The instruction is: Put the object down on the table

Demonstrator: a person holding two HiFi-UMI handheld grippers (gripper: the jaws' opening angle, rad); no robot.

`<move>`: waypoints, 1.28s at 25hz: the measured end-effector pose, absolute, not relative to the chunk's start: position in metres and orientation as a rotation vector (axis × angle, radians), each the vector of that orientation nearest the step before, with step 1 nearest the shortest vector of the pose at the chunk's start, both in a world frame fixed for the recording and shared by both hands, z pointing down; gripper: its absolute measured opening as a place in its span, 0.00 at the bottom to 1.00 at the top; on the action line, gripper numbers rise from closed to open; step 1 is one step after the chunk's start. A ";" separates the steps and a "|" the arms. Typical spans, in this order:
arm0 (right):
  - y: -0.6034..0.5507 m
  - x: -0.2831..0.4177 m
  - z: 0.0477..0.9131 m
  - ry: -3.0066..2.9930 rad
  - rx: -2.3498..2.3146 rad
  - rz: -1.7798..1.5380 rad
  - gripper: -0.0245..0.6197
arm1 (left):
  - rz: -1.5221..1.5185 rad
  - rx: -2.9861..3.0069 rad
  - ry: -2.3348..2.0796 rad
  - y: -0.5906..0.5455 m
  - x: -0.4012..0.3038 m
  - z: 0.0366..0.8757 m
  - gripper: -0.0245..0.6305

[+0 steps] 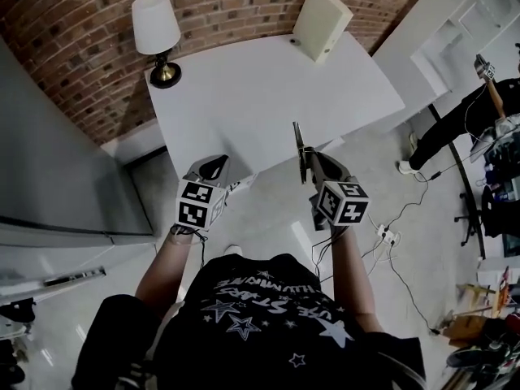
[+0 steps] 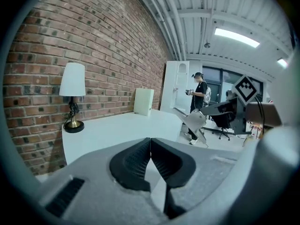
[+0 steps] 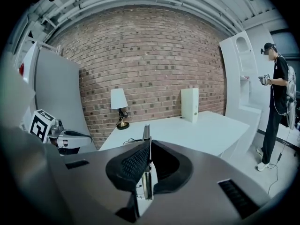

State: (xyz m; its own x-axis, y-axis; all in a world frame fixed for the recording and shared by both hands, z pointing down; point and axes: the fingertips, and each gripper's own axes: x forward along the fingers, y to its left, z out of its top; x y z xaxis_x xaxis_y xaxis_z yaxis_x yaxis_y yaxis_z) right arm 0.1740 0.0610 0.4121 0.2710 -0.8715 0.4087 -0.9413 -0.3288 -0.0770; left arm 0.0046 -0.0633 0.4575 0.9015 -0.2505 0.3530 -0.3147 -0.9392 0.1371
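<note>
The object is a thin flat grey plate point(image 1: 300, 148), held on edge and upright in my right gripper point(image 1: 311, 167), which is shut on it just in front of the white table point(image 1: 268, 88). The right gripper view shows its narrow edge point(image 3: 146, 139) standing up between the black pads point(image 3: 129, 165). From the left gripper view the plate point(image 2: 196, 119) shows its flat face, off the table's near corner. My left gripper point(image 1: 214, 169) hangs near the table's front edge, shut with nothing in it, its pads point(image 2: 136, 161) touching at the tips.
A white-shaded lamp point(image 1: 158, 34) stands at the table's back left corner and a white upright box point(image 1: 322, 23) at the back right. A grey cabinet point(image 1: 49, 161) is at the left. A person point(image 1: 467, 120) stands at the right, and cables point(image 1: 390, 236) lie on the floor.
</note>
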 end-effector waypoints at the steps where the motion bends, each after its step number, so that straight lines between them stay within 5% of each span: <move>1: 0.055 0.175 0.413 -1.703 2.346 0.574 0.06 | 0.496 2.870 -0.437 -0.069 0.004 0.458 0.07; 20: -0.107 0.221 0.437 -1.948 1.961 0.493 0.05 | 0.549 2.719 -0.798 -0.160 0.004 0.476 0.07; 32: -0.232 0.252 0.434 -2.035 1.420 0.036 0.05 | 0.584 2.595 -1.058 -0.219 0.048 0.464 0.07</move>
State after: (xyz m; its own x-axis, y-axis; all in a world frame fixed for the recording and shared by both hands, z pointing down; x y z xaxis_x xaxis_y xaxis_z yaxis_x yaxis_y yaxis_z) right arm 0.2523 -0.2319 0.4338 -0.2041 -0.8309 0.5176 -0.8486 0.4138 0.3296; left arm 0.0481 -0.2193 0.4640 0.6504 -0.6008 0.4647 -0.7134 -0.6933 0.1021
